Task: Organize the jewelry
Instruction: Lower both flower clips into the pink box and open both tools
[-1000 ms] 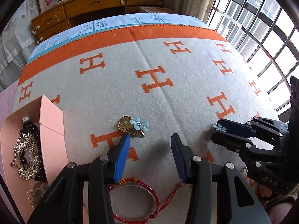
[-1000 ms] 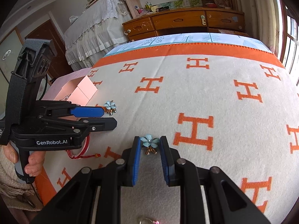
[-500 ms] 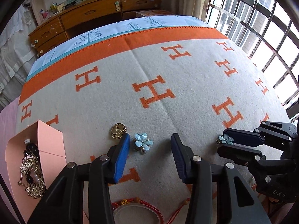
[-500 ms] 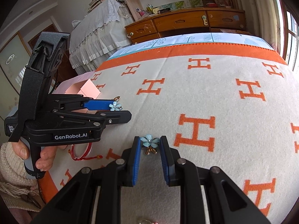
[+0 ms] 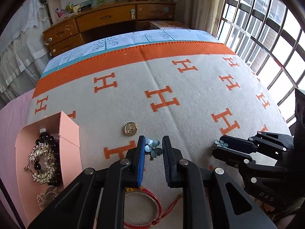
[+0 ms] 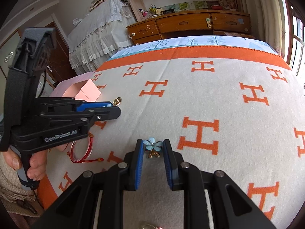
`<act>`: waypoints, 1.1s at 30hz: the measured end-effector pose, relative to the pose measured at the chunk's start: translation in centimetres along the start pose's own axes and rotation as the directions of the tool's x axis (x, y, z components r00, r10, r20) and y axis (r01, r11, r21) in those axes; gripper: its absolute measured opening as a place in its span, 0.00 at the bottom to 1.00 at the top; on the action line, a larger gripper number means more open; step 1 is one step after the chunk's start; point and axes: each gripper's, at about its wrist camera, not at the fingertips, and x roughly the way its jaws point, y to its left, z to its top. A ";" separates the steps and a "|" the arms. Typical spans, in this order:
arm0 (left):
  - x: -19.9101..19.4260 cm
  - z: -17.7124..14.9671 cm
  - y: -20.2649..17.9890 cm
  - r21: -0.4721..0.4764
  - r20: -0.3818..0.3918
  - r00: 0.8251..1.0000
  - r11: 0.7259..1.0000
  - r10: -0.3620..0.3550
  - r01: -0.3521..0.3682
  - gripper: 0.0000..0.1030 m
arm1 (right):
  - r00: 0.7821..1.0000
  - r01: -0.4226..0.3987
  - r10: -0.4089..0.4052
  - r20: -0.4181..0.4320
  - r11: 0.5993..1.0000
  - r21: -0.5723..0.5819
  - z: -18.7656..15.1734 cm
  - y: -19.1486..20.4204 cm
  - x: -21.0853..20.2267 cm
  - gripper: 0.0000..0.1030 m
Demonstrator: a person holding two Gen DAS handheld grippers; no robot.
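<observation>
**Operator:** Two blue flower earrings are showing, one in each gripper. The left flower earring (image 5: 152, 147) is sitting between the blue pads of my left gripper (image 5: 153, 149), at the near edge of the blanket (image 5: 190, 87). Petals are touching both pads, so I am reading those jaws as closed on it.

**Desk:** And the other one?

**Operator:** The right flower earring (image 6: 153, 145) is lying crosswise between the pads of my right gripper (image 6: 153, 149), its gold fitting hanging below the petals. Those jaws are pinching it from both sides. In the left wrist view the same earring is peeking out at that gripper's tip.

**Desk:** What is lying around them?

**Operator:** A round gold charm (image 5: 131, 128) is resting flat on the blanket, just beyond my left gripper's tips and apart from them. A red string bracelet (image 5: 158, 204) is lying under that gripper's body, with its cord trailing to the right. Left of the charm, a pink box (image 5: 69, 131) is standing open, holding black beads (image 5: 45, 141) and a sparkly gold brooch (image 5: 41, 160). Further pieces lower in the box are too blurred for me to name.

**Desk:** Anything of the person?

**Operator:** My left hand (image 6: 32, 164) is wrapping the left gripper's handle. A wooden dresser (image 5: 106, 19) is standing beyond the bed.
</observation>
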 end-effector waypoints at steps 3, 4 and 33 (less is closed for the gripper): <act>-3.2 -0.6 1.6 -0.059 0.025 0.999 0.998 0.025 -0.024 0.15 | 1.000 0.021 -0.021 -0.004 1.000 -0.023 -0.1 1.1 -0.2 0.20; -4.2 -0.8 2.4 -0.083 0.028 0.999 0.996 0.043 -0.040 0.15 | 1.000 0.019 -0.019 -0.005 0.999 -0.031 0.0 1.6 -0.4 0.20; -11.9 -7.4 17.5 -0.416 0.088 0.974 0.896 0.210 -0.156 0.15 | 0.989 -0.128 0.145 0.037 0.945 -0.301 9.5 22.9 0.0 0.20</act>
